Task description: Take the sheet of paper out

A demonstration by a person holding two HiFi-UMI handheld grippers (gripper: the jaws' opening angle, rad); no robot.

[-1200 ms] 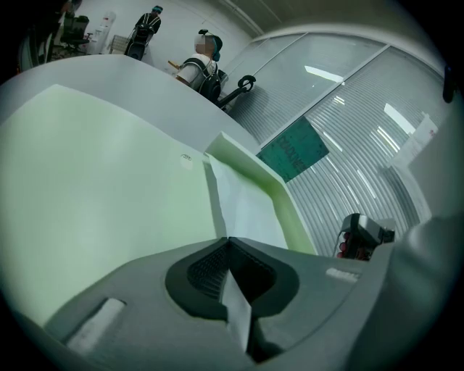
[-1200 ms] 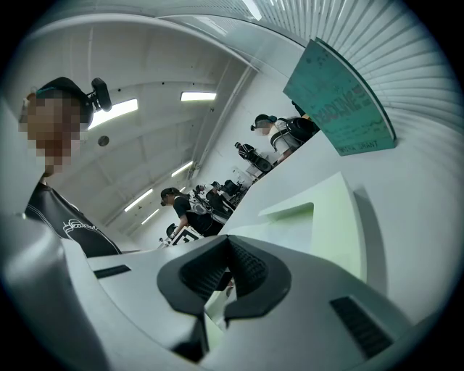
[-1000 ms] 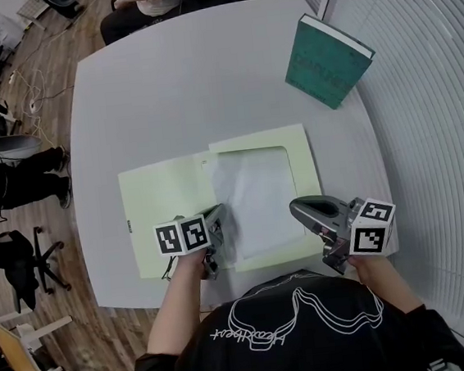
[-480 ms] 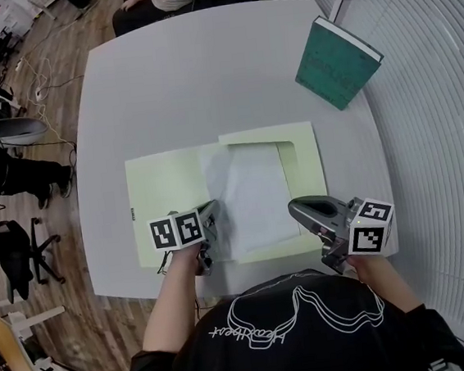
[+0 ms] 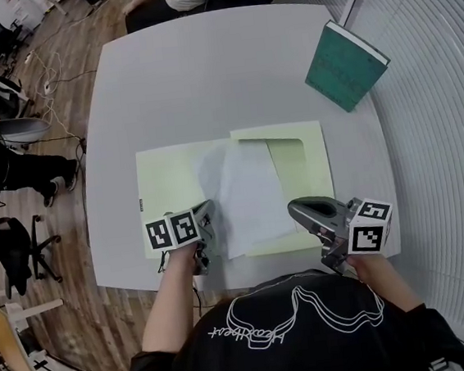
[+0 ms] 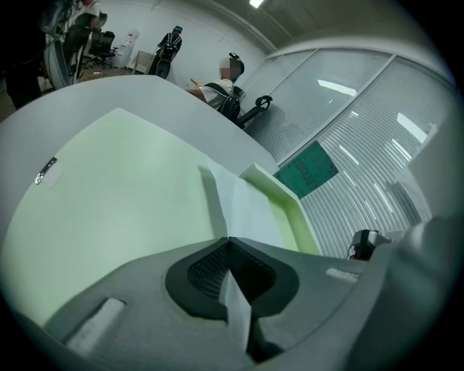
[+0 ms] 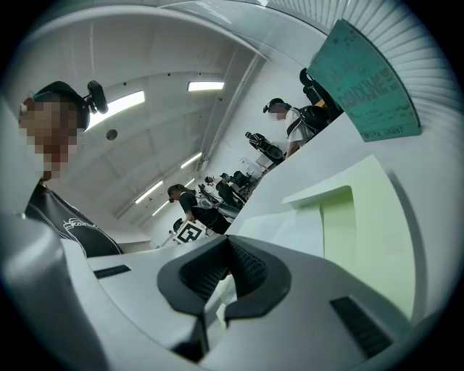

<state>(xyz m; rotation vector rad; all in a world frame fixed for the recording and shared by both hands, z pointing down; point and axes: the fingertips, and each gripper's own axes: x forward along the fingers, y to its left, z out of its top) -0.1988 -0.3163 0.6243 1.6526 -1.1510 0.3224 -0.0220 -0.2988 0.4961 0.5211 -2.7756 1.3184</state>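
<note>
A pale green folder (image 5: 170, 187) lies open on the white table (image 5: 204, 76). A white sheet of paper (image 5: 253, 191) sticks out leftward from its right-hand pocket. My left gripper (image 5: 209, 216) is shut on the sheet's near-left edge. In the left gripper view the sheet (image 6: 243, 210) runs straight into the closed jaws of the left gripper (image 6: 229, 243). My right gripper (image 5: 294, 209) is at the folder's near right part. Its jaws are closed, and in the right gripper view a pale strip of the folder (image 7: 370, 217) shows between the pads of the right gripper (image 7: 228, 243).
A teal book (image 5: 344, 63) lies at the table's far right corner. The table's near edge is just under both grippers. Seated people, chairs and cables are on the wooden floor to the left and beyond the table. Window blinds run along the right.
My left gripper has drawn the sheet leftward, and more of the green pocket now shows to the sheet's right. The right gripper has shifted slightly left over the folder.
</note>
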